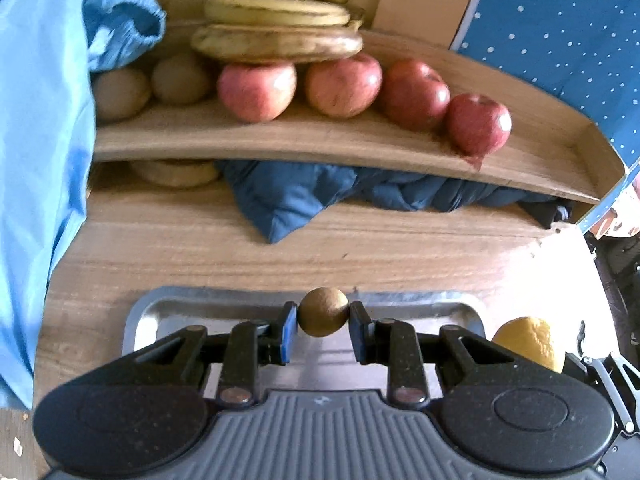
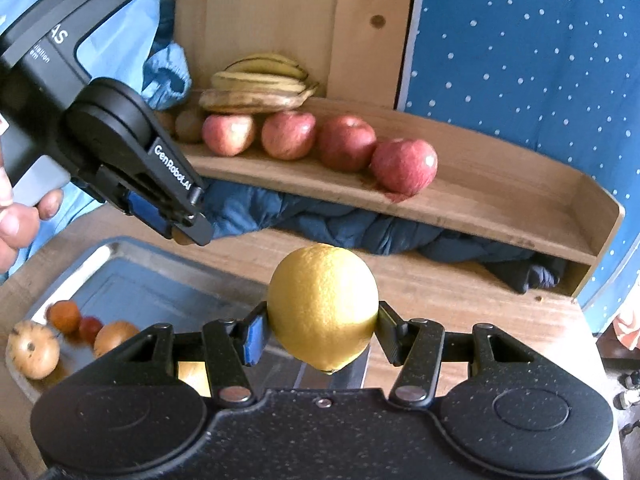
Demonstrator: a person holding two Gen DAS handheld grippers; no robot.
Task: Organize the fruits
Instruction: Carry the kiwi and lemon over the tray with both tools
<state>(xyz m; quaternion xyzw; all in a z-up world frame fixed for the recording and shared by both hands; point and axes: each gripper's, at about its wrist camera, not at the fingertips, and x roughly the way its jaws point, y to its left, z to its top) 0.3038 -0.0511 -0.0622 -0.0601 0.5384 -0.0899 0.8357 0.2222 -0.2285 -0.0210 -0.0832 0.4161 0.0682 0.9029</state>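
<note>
My left gripper (image 1: 323,320) is shut on a small brown kiwi (image 1: 323,311) and holds it above the far rim of the metal tray (image 1: 160,308). My right gripper (image 2: 320,330) is shut on a yellow lemon (image 2: 322,306), held above the tray's right side; the lemon also shows in the left wrist view (image 1: 530,340). The left gripper shows in the right wrist view (image 2: 176,220). A wooden shelf (image 1: 320,144) holds a bunch of bananas (image 1: 280,24), several red apples (image 1: 344,84) and two kiwis (image 1: 182,78).
Several small fruits (image 2: 64,332) lie at the tray's (image 2: 120,272) left end. A dark blue cloth (image 1: 320,196) is bunched under the shelf. A light blue fabric (image 1: 40,140) hangs at the left. A dotted blue panel (image 2: 540,60) stands at the right.
</note>
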